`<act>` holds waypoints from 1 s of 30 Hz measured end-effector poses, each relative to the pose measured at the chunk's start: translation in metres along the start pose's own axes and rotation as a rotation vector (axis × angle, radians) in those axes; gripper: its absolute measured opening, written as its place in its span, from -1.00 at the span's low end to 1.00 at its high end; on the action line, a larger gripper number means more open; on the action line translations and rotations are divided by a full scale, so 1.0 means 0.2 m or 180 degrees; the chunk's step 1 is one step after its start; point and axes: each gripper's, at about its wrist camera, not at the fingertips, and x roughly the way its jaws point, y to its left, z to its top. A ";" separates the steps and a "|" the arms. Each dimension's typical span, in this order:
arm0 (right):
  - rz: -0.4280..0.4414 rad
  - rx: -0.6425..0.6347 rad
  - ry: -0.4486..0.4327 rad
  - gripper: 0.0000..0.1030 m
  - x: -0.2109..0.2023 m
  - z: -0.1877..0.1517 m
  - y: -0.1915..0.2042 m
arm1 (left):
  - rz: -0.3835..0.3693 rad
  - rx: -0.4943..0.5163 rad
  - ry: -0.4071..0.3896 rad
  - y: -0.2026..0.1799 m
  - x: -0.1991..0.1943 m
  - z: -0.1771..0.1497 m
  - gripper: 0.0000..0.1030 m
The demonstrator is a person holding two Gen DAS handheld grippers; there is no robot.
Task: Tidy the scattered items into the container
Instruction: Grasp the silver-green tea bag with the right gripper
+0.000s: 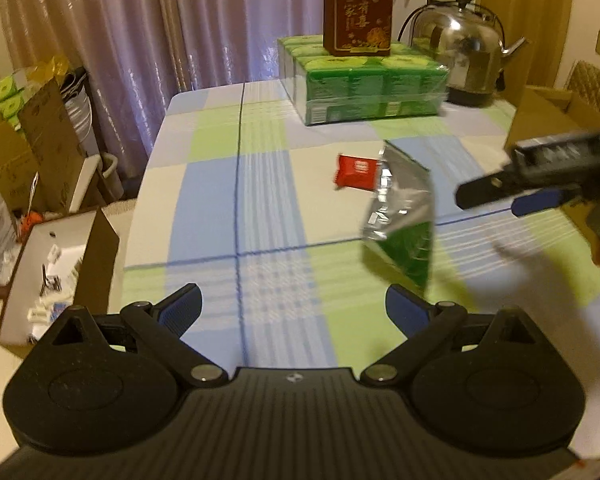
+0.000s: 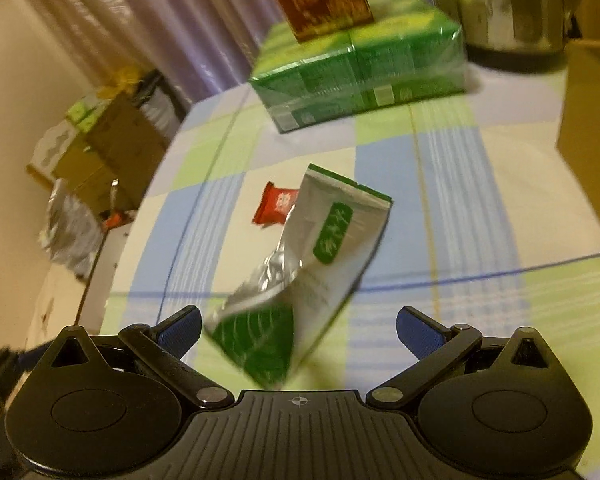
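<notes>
**Two packets out, both tongs gaping**

One silver-and-green packet (image 2: pixel 300 284) stands tilted between the right tongs' (image 2: pixel 298 332) wide-spread tips, touching neither; one red sachet (image 2: pixel 278 208) lies just beyond it. The left tongs (image 1: pixel 294 306) also gape, empty. Only the left view shows the right tongs side-on; both show the cardboard box (image 1: pixel 556 116) to the right. Checked tablecloth (image 1: pixel 236 184), purple curtains (image 1: pixel 140 20) behind.

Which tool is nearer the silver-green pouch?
Right. The right tool has the silver-green pouch between its open fingers; the left tool sits back, the pouch ahead to its right.
</notes>
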 end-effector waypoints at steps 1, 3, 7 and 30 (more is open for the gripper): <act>-0.0017 0.0058 0.0023 0.96 0.04 0.03 0.00 | -0.0001 0.0030 0.0005 0.02 0.03 0.01 0.87; -0.0056 0.0190 0.0090 0.96 0.14 0.08 0.01 | -0.0014 0.0057 0.0007 0.05 0.09 0.03 0.87; -0.0248 0.0390 0.0192 0.96 0.28 0.14 0.02 | -0.0062 0.0073 0.0020 0.10 0.19 0.04 0.87; -0.0702 -0.0211 0.0350 0.12 0.39 0.08 0.02 | -0.0049 0.0089 0.0008 0.10 0.29 0.06 0.87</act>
